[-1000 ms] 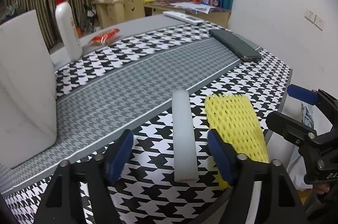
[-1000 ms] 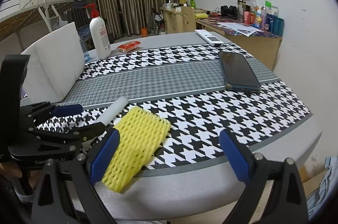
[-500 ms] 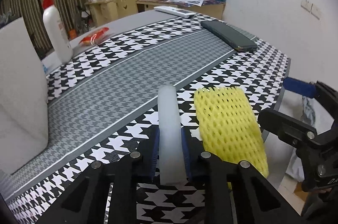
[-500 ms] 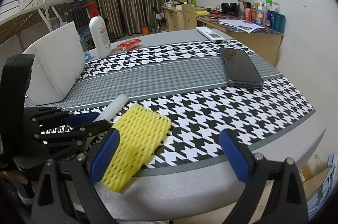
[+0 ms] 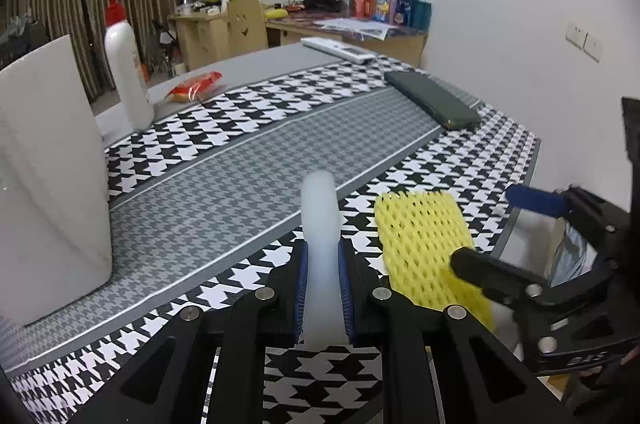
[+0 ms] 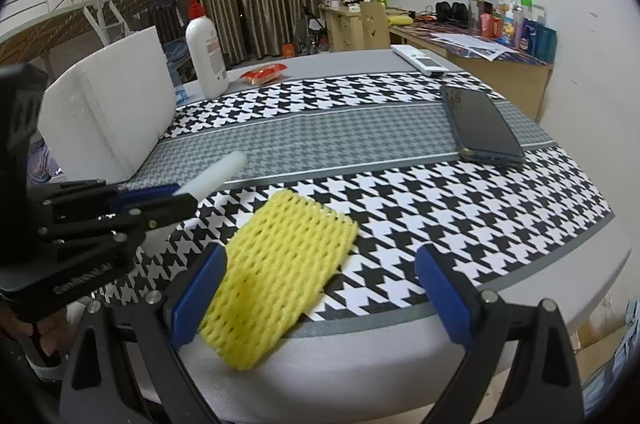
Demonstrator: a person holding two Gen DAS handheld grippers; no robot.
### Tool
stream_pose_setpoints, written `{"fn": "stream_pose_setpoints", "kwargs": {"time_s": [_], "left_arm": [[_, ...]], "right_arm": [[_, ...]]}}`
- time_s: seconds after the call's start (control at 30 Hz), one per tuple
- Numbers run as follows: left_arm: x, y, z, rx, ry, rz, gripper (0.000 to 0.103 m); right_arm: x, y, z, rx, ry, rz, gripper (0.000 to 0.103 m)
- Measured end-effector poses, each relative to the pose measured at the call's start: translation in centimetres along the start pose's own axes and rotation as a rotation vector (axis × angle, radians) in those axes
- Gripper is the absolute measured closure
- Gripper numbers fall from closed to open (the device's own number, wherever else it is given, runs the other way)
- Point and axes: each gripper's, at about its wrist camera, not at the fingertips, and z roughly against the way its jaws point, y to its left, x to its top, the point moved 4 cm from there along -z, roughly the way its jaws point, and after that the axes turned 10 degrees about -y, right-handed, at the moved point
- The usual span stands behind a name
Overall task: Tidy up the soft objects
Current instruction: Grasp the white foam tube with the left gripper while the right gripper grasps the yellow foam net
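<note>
Step in hand: the grasp on the first soft piece. My left gripper (image 5: pixel 323 298) is closing on the white translucent foam rod (image 5: pixel 320 224), blue pads (image 5: pixel 301 288) already pressed on both sides of its near end. The rod looks slightly pinched there, so I'd call it gripped, jaws settling the last bit.

Landmark is the yellow foam mesh sleeve (image 6: pixel 280 272). The rod lies just beside it on the left gripper's side, roughly parallel, not touching as far as I can tell. Its far end points across the houndstooth table runner (image 6: pixel 460 196) toward the grey middle band. In the right wrist view that end looks a little off the cloth, but I can't say for sure.

My right gripper (image 6: pixel 320 292) is wide open and holds nothing. The sleeve's near end sits between the open pads, hanging over the table edge. One pad is near its side and the other well apart.

Beyond the sleeve are the dark smartphone (image 6: pixel 482 126) and, at the far left, the big white foam block (image 6: pixel 108 104) with the white pump bottle with red cap (image 6: pixel 206 52) beside it.

Next move, my judgement:
- Lift the rod straight up. Foam is light and squashy, so no more squeeze is needed.
- Keep it from dragging the sleeve sideways.
- The right gripper needs to centre on the sleeve's overhanging end, then close. The mesh is thin and limp, so take a flat bite.
- The drop-off spot isn't shown. The white block's side is my guess only.
</note>
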Motion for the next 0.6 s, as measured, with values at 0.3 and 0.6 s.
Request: {"fn": "stream_pose_setpoints", "kwargs": {"time_s": [0.3,0.6], "left_arm": [[0.1,0.9,1.5,0.010,-0.038,0.017,0.087],[0.2,1.6,2.3,0.009,-0.058,0.032,0.087]], "right_arm": [[-0.4,0.6,-1.4,0.003,0.035,0.012,0.006],[-1.0,1.4,-2.5,-0.007,0.072,0.045,0.008]]}}
